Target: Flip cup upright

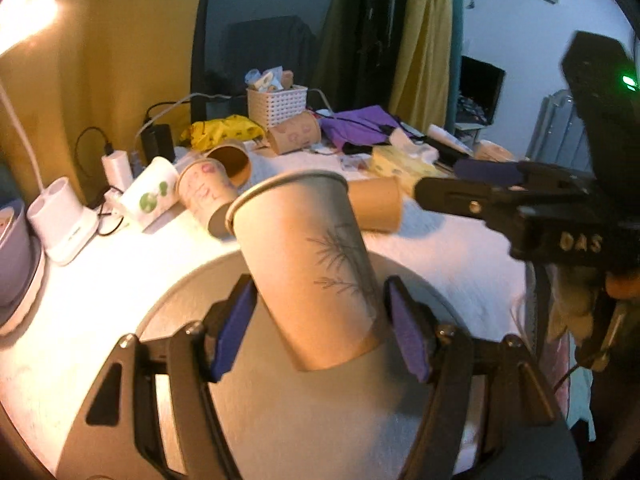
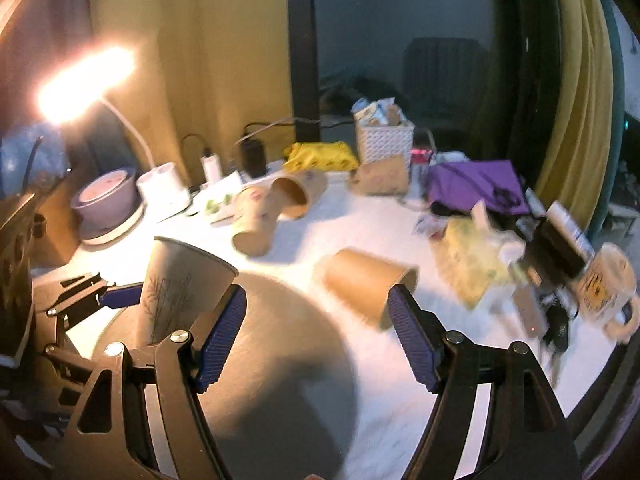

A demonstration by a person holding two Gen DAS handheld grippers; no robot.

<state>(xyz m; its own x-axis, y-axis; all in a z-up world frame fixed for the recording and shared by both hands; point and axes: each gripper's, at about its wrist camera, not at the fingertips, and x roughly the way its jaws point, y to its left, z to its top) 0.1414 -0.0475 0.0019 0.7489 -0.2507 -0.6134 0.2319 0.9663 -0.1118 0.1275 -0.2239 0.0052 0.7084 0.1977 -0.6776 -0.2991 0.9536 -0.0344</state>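
Observation:
A tan paper cup with a leaf drawing (image 1: pixel 308 268) stands mouth up, tilted left, between the fingers of my left gripper (image 1: pixel 320 324). The blue pads sit close beside its lower wall; a small gap shows on each side. It also shows in the right wrist view (image 2: pixel 176 292), at the left, with the left gripper (image 2: pixel 120 300) around it. My right gripper (image 2: pixel 316 336) is open and empty above the white table (image 2: pixel 320 240). It shows in the left wrist view (image 1: pixel 472 188) at the right. A plain brown cup (image 2: pixel 366 284) lies on its side just beyond the right gripper.
Several more paper cups (image 1: pixel 208 192) lie on their sides at the back. A white basket (image 1: pixel 276 106), yellow cloth (image 1: pixel 224 130), purple cloth (image 1: pixel 360 124), chargers and a lit lamp (image 2: pixel 84 84) crowd the back edge. A mug (image 2: pixel 608 288) stands at far right.

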